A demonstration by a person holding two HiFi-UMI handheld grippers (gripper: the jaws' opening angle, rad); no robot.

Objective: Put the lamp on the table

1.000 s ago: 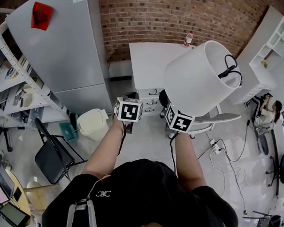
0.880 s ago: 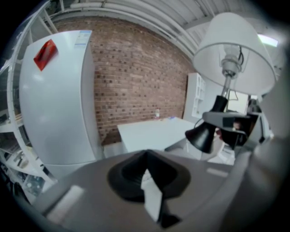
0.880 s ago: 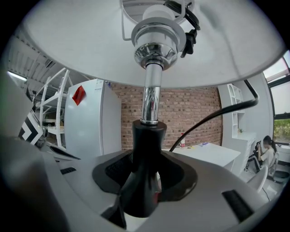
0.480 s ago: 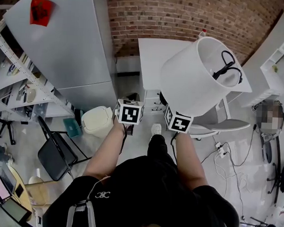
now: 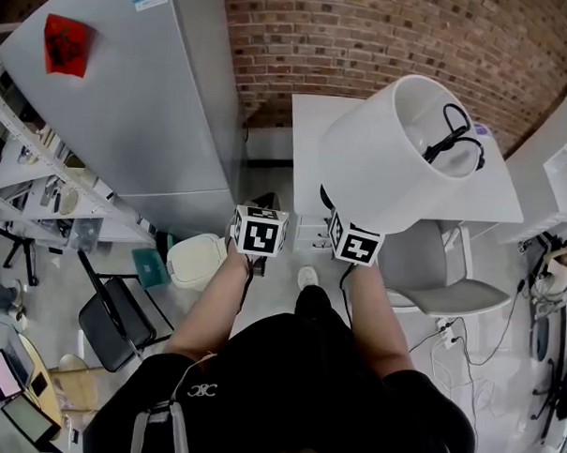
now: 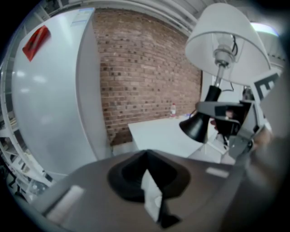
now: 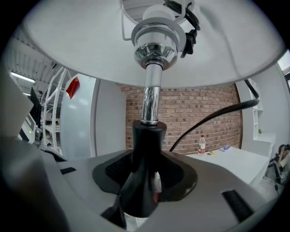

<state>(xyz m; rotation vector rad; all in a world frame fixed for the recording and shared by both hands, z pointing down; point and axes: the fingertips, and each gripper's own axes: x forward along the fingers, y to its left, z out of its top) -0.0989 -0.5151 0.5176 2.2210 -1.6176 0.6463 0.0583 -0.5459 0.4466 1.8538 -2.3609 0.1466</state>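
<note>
A lamp with a wide white shade (image 5: 399, 151), chrome stem (image 7: 152, 97) and black cone base (image 7: 142, 181) is held tilted in the air, its cord (image 5: 452, 134) coiled inside the shade. My right gripper (image 5: 342, 219) is shut on the black base, which fills the hollow between its jaws (image 7: 145, 190). The white table (image 5: 325, 129) stands ahead against the brick wall, partly hidden by the shade. My left gripper (image 5: 258, 220) hangs beside the right one and holds nothing; the left gripper view (image 6: 149, 186) does not show how its jaws stand. That view shows the lamp (image 6: 226, 41) at the upper right.
A tall grey fridge (image 5: 129, 101) stands left of the table. A grey office chair (image 5: 441, 275) sits at the table's right front. A white bin (image 5: 196, 259) and a black folding chair (image 5: 111, 317) are on the floor at left. A bottle (image 7: 202, 144) stands on the table's far edge.
The person has walked toward the table with the lamp; table, fridge and office chair have drawn closer. The right gripper still holds the lamp base, and the left stays beside it.
</note>
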